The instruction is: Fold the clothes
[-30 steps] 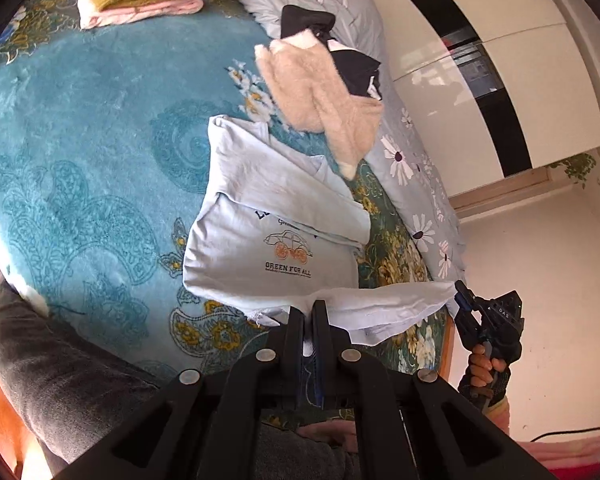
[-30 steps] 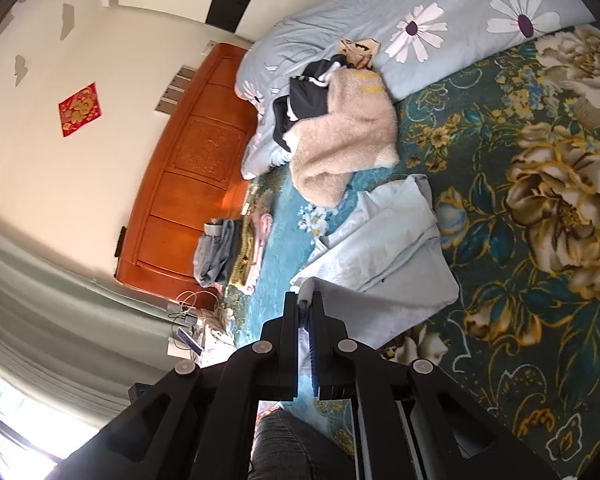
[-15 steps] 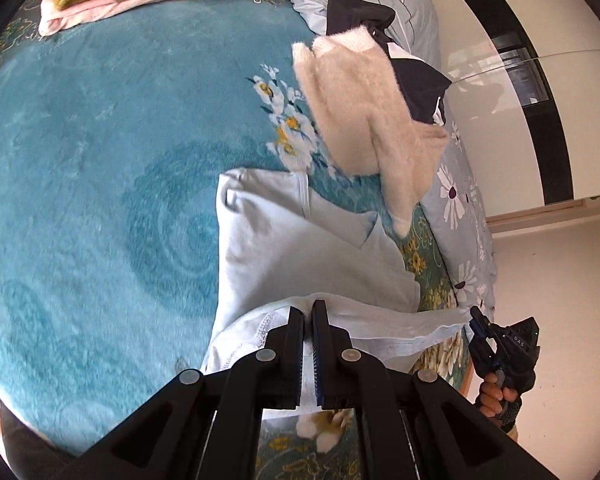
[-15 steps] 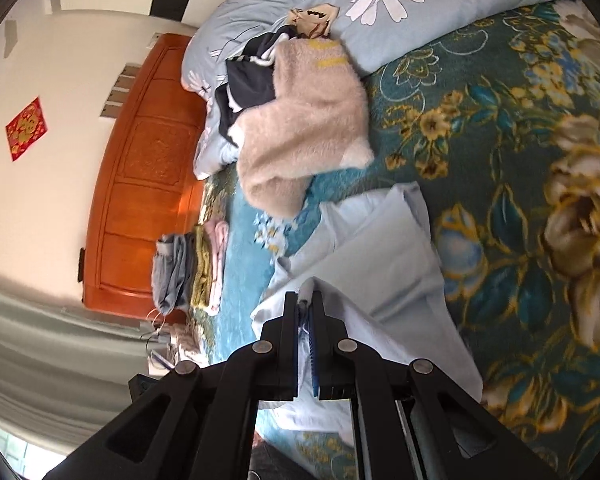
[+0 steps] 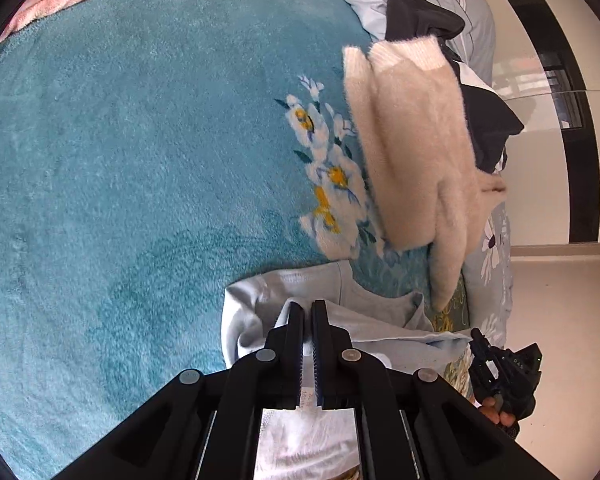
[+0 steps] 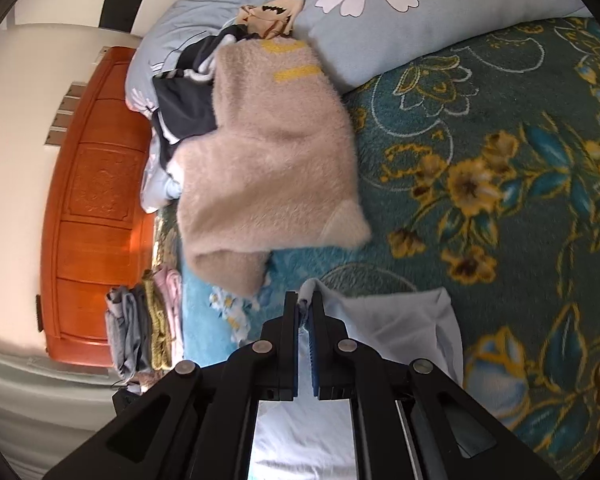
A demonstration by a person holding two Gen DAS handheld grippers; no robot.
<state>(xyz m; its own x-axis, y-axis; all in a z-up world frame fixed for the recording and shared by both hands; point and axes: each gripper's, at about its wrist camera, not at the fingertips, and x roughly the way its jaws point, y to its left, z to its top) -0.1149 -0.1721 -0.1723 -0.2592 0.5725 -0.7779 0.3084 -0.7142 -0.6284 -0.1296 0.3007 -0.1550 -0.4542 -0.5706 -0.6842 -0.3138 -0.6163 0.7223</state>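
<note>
Pale blue cotton T-shirt (image 5: pixel 380 332) doubled over on teal floral bed blanket (image 5: pixel 140 180) (print hidden), left tool (image 5: pixel 307 312) and right tool (image 6: pixel 307 306) each clenched on its hem.

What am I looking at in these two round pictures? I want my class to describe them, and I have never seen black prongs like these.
No robot here: a person carries a two-fingered tool in each hand, each with a wide-angle camera looking along its fingers. One picture comes from the left hand-held gripper, the other from the right hand-held gripper. Both are shut on the pale blue cotton T-shirt, holding its edge over a teal floral plush blanket on a bed. Beyond lies a fluffy beige sweater on a dark navy garment, against a light blue daisy-print quilt. A stack of folded clothes sits near the orange wooden headboard.
</note>
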